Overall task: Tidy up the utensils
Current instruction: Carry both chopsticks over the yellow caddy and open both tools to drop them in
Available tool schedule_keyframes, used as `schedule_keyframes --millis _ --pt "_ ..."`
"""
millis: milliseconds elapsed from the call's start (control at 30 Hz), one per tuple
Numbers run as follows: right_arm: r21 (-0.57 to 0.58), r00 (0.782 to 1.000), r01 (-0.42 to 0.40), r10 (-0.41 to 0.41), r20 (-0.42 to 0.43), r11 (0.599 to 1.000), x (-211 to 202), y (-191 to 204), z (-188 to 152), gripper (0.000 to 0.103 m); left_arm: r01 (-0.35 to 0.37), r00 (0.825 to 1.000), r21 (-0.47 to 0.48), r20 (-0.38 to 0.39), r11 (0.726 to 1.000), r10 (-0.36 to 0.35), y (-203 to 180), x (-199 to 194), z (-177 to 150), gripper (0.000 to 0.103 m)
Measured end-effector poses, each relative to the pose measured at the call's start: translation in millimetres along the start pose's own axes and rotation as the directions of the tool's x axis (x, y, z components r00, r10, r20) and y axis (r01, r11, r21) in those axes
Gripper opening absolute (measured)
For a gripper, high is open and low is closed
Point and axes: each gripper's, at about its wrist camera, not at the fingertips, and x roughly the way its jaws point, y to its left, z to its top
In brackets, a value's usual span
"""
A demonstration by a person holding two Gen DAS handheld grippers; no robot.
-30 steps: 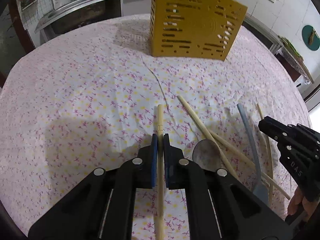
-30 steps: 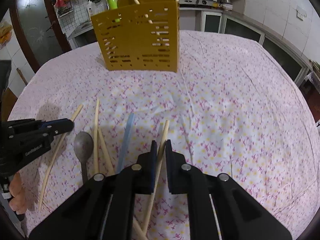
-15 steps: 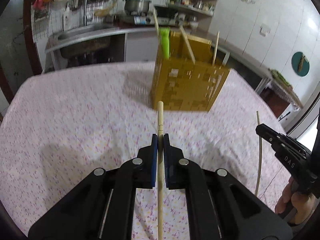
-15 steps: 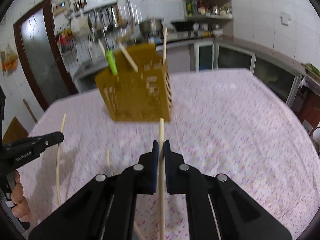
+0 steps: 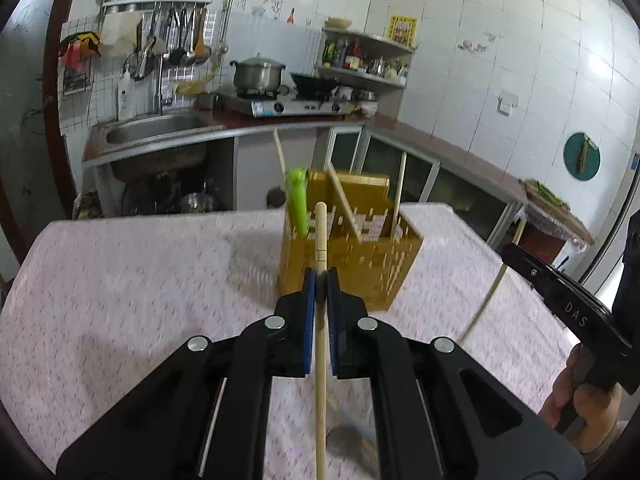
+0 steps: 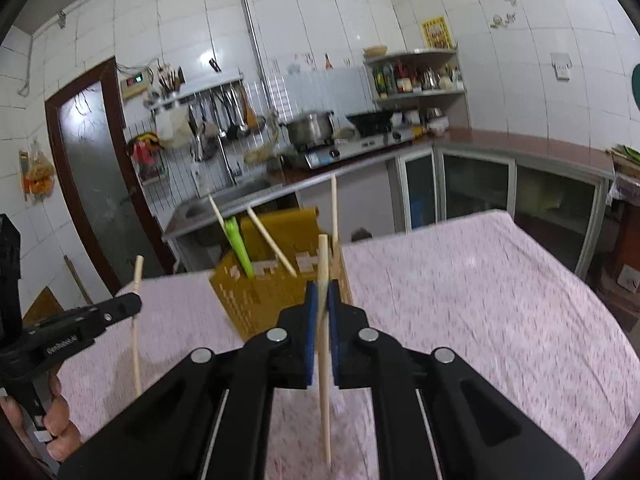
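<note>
Above the worktop (image 5: 120,280), with its flowered cloth, a wooden chopstick (image 5: 320,320) is clamped between the blue pads of the left hand-held gripper (image 5: 320,280), tip toward 12 o'clock. A second chopstick (image 6: 323,340) is gripped likewise by the right hand-held gripper (image 6: 322,292), both jaws being closed on the sticks. The yellow slotted utensil holder (image 5: 352,264) is seen straight ahead on the worktop, upright, with a green utensil (image 5: 298,204) and three chopsticks standing in it.

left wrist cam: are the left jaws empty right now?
No. The left gripper is shut on a wooden chopstick running between its blue pads, lifted above the tablecloth in front of the yellow holder.
</note>
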Motion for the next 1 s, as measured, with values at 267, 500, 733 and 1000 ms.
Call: schedule_keyframes --millis 267,500,733,1000 --pt "-0.022 0.994 -0.037 0.039 0.103 0.999 10.1 11.4 59.8 0.006 0.014 0.985 0.032 0.170 0.999 -0.019 -16.7 10.7 69.6 0.005" --pt "-0.058 0.985 -0.056 0.064 0.161 0.997 18.5 19.0 115.8 0.006 0.001 0.937 0.076 0.347 0.997 -0.027 -36.6 17.1 131.5 0.005" --pt "-0.091 0.989 -0.037 0.049 0.139 0.995 45.8 20.4 122.2 0.006 -0.028 0.922 0.064 0.387 0.998 0.001 -36.8 59.0 149.7 0.005" --pt "-0.108 0.999 -0.016 0.020 0.036 0.994 93.6 12.4 83.6 0.006 -0.001 0.939 0.044 0.343 0.999 -0.014 -13.5 118.9 116.4 0.005"
